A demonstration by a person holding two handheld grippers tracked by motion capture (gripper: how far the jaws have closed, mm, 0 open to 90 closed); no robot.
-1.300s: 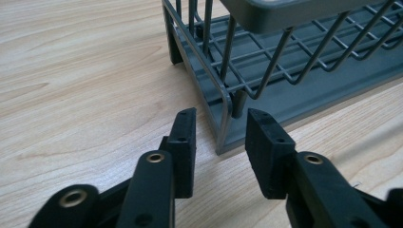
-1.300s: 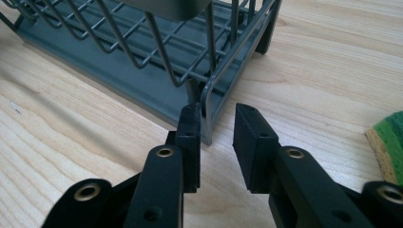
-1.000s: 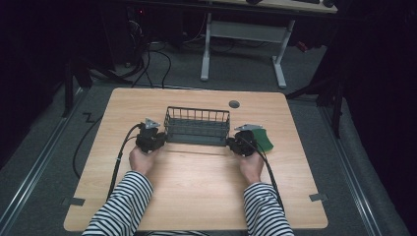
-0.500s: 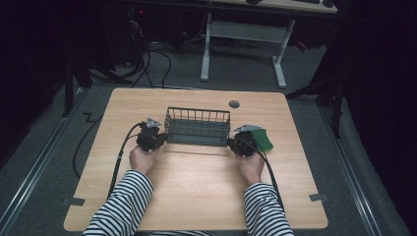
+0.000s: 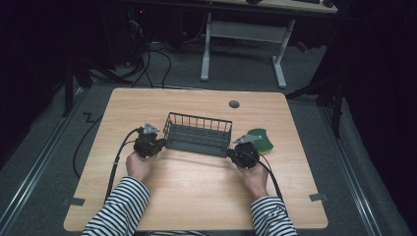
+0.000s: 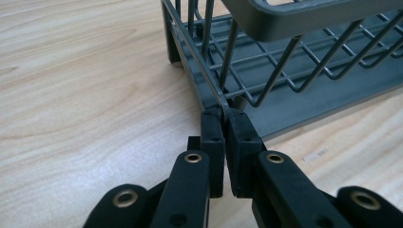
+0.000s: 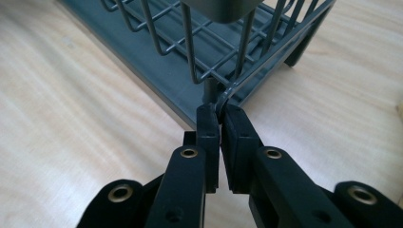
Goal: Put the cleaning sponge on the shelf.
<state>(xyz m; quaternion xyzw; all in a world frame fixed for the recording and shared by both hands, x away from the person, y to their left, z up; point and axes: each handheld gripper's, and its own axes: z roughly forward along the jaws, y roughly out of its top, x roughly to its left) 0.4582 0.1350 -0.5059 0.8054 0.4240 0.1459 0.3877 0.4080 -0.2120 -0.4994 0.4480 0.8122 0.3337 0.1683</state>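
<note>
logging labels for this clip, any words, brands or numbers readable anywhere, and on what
None can be read.
Small pale sticker on the table beside the wire rack: print too blurred to read.
Wire rack, green item, both tongs: no visible text.

One wire rack [image 5: 198,133], one green pad [image 5: 259,139], two grippers: left [image 5: 158,143], right [image 5: 231,153]; one surface [image 5: 196,191].
</note>
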